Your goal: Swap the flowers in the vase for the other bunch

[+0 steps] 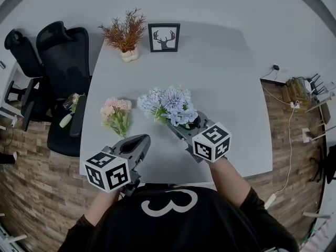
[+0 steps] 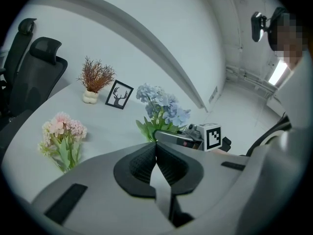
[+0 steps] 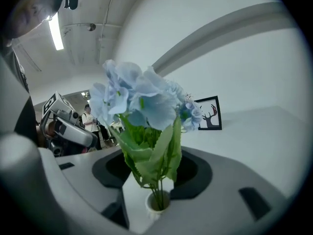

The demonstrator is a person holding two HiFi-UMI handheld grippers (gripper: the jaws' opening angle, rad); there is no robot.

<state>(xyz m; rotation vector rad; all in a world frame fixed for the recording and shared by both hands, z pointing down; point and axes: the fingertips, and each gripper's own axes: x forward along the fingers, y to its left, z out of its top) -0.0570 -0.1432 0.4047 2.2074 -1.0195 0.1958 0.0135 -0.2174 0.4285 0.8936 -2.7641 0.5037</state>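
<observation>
Two bunches on the counter [image 1: 226, 83] right now. The blue bunch [image 1: 169, 105] is in the white vase [image 3: 157, 203], and the pink bunch [image 1: 116, 114] is lying flat to its left, well clear of it.

The right tongs [image 1: 185, 126] are clamped on the vase. In the right gripper view its round mouth sits right between the pads with the green stems coming straight up out of it. From the head view the blossoms hide the vase completely, so I can't tell if its base is on the counter or slightly lifted.

The left tongs [image 2: 155, 148] are closed with nothing in them, hovering near the front edge of the counter.

My guess at what matters next: the vase is already pinned by the right hand, so pulling the flowers falls to the free left hand. From those tongs the blue stems are ahead and off to the right, and they run up out of the mouth, so the pull should go along that line, not sideways. The pink bunch lies ahead on the left hand's own side, blossoms away from the person, stem ends pointing back at the tongs. Handy for grabbing after.
</observation>
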